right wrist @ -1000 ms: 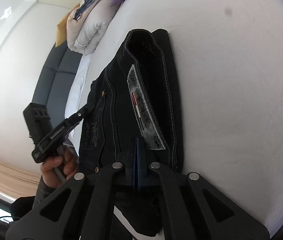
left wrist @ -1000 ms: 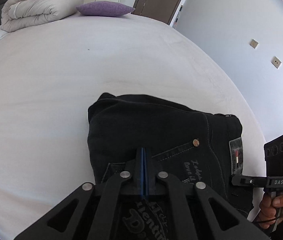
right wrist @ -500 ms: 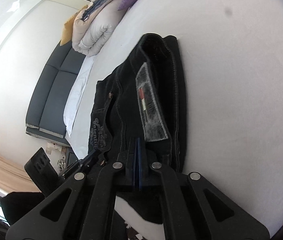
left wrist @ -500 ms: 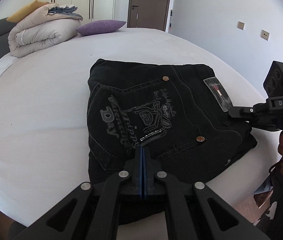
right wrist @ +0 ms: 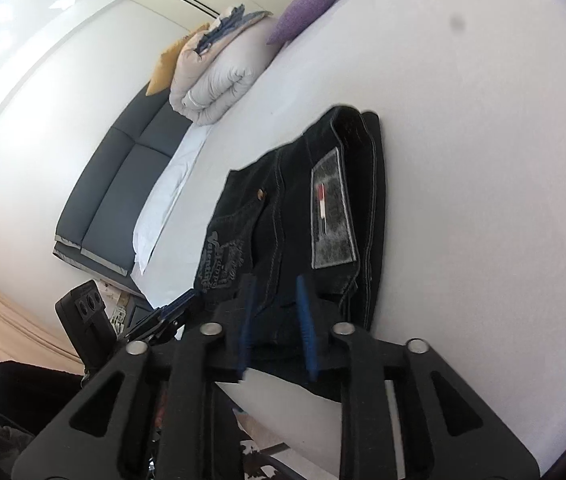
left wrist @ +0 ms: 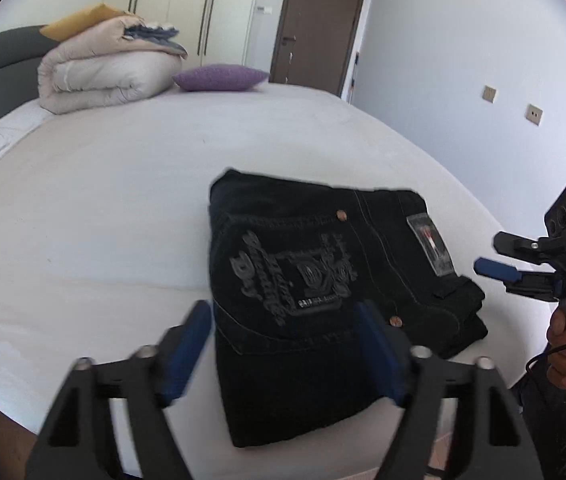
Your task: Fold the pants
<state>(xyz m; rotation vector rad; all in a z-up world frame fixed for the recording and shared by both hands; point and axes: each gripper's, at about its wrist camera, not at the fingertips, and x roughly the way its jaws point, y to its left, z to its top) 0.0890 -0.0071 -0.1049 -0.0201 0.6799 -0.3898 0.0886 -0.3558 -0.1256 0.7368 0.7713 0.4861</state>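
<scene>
the black pants (left wrist: 319, 292) lie folded on the white bed (left wrist: 103, 208), near its front edge. the left gripper (left wrist: 283, 344) and right gripper (right wrist: 277, 320) hover just before the pants, jaws opening, clamping nothing.

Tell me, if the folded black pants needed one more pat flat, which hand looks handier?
Probably the left. Its jaws, opening with nothing gripped, hang right at the near edge of the pants, facing the big pocket. The right gripper sits off the waistband corner, so it would have to come across.
</scene>
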